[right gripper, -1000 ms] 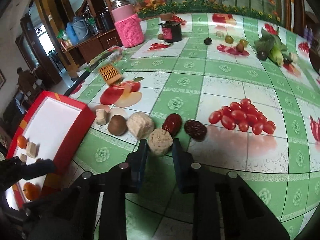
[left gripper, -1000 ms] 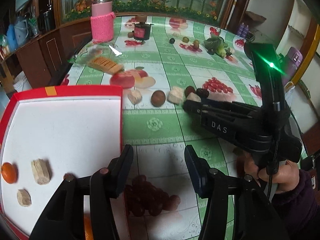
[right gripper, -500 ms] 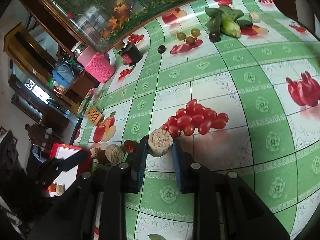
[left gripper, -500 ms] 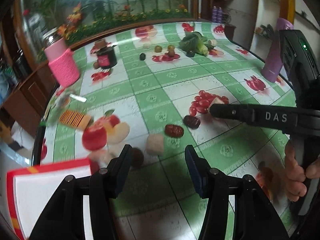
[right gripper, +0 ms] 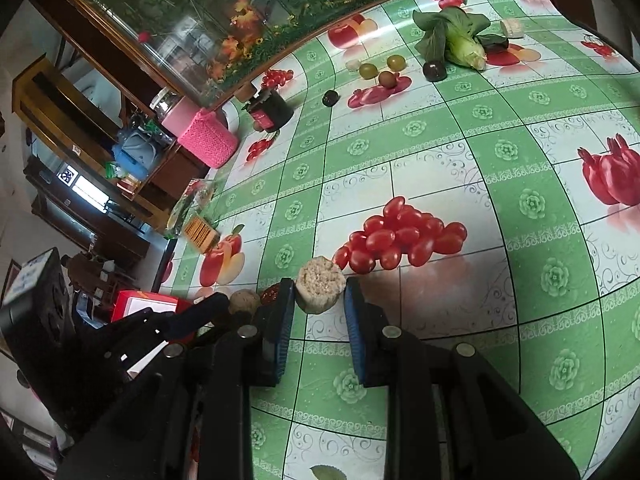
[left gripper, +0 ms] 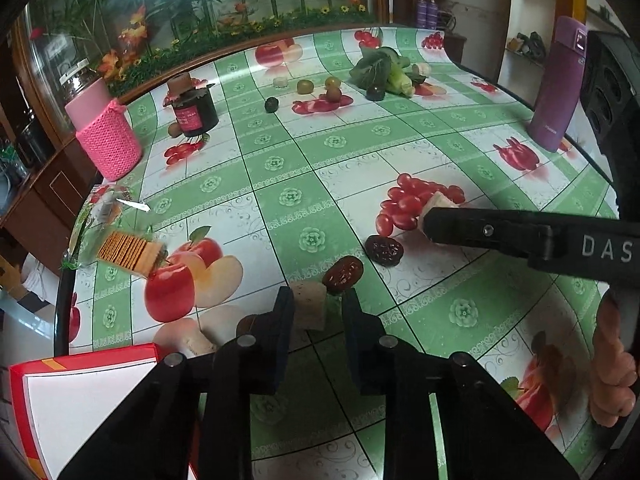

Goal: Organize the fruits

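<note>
My right claw (right gripper: 319, 312) has lifted the beige chunk (right gripper: 320, 285), clamped, at lower centre; my left claw (left gripper: 318, 312), jaws apart, has swung from the red tray (left gripper: 84, 354) onto another pale chunk (left gripper: 309, 307).

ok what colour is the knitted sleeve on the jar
Bright pink knitted sleeve on the jar, clearest in the left wrist view.

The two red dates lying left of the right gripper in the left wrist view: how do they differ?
The nearer date is brighter reddish-brown and smoother; the farther date is darker, almost black-red, and more wrinkled. The nearer date lies just past the left gripper fingertips; the farther date lies nearer the right gripper. Both rest loose on the tablecloth.
</note>
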Motion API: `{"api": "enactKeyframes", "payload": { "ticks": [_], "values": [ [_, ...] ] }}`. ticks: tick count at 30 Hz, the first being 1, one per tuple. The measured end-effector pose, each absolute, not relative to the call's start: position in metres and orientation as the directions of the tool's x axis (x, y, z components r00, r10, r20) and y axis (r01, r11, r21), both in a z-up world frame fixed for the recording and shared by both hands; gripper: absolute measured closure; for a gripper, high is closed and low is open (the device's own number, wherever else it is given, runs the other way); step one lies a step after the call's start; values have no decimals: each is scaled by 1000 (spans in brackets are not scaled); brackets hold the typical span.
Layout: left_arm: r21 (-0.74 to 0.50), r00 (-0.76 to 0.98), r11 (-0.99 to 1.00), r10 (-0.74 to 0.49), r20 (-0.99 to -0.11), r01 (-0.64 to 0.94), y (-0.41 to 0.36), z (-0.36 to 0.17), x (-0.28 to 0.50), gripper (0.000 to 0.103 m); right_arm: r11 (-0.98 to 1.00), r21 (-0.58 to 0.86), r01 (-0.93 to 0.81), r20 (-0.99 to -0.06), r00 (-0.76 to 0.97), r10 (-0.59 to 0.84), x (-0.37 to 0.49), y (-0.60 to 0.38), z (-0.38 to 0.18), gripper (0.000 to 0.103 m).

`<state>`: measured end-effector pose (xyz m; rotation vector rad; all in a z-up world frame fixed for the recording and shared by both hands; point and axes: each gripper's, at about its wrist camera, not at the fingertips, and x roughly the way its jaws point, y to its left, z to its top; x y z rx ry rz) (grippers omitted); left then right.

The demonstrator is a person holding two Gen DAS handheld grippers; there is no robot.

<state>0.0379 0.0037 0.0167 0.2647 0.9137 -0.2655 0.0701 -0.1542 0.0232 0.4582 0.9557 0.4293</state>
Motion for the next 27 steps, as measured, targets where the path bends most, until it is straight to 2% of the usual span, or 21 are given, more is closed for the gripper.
{"api": "enactKeyframes", "payload": {
  "ticks": [5, 9, 16, 20, 27],
  "values": [
    [153, 593, 936, -71, -802, 318, 2, 14, 39, 77, 823, 549, -144, -671, 510, 537, 70, -154, 24, 75],
    [134, 575, 944, -68, -815, 302, 8, 10, 47, 63, 822, 551, -145, -672, 507, 540, 69, -154, 23, 75],
    [94, 562, 954, -87, -822, 286, 13, 5, 51, 65, 820, 553, -147, -673, 502, 544, 70, -152, 22, 75],
    [92, 558, 954, -88, -825, 286, 12, 3, 54, 77, 820, 553, -144, -674, 502, 543, 70, -152, 22, 75],
    [80, 584, 962, -90, -807, 260, 13, 13, 45, 77, 808, 564, -171, -651, 509, 563, 68, -151, 26, 75]
  ]
}}
